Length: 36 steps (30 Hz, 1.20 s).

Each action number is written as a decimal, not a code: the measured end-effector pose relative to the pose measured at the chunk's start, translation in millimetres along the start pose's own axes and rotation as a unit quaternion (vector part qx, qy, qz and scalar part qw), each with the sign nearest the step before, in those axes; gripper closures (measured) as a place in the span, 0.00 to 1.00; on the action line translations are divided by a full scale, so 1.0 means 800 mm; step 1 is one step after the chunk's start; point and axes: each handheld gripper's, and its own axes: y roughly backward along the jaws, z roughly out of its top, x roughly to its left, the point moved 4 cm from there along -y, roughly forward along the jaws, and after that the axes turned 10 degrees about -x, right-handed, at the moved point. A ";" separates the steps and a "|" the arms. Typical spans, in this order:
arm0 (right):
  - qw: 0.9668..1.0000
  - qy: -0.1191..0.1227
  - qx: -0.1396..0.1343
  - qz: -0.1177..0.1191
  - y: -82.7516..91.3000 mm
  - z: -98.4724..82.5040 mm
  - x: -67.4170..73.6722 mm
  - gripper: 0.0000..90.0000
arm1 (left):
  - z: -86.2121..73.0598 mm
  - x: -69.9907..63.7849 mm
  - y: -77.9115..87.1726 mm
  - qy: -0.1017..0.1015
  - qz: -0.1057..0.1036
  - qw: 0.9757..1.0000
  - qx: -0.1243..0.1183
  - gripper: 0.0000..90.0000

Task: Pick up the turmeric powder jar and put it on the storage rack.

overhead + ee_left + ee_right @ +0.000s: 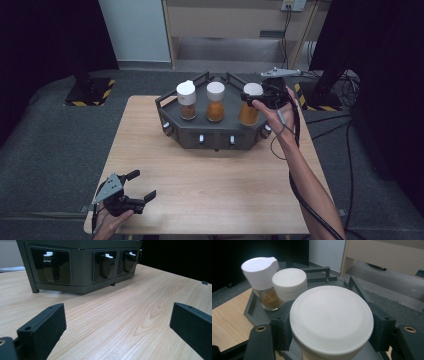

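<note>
We see the right tongs (254, 98) pinching the white cap of a spice jar (248, 113), one jaw on each side of the cap. That jar sits at the right end of the grey tray (192, 131), beside the middle jar (215, 102), with a third jar (187, 100) at the tray's left end. From the right gripper view the held jar's cap (331, 320) looms large between the black jaws. We find the left tongs (141, 185) spread wide and holding nothing, low over the wooden counter (220, 185), well in front of the tray toward its left.
</note>
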 end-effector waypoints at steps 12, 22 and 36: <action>1.000 -0.017 0.009 -0.017 -0.043 -0.013 -0.015 0.37 | -0.001 0.001 0.000 0.003 0.001 1.000 -0.001 0.00; 0.999 -0.020 0.013 -0.025 -0.057 -0.017 -0.023 0.37 | -0.002 0.002 -0.001 0.004 0.000 1.000 0.001 0.00; 0.999 -0.023 0.017 -0.021 -0.073 -0.022 -0.020 0.37 | -0.002 0.003 0.000 0.005 -0.001 1.000 0.000 0.00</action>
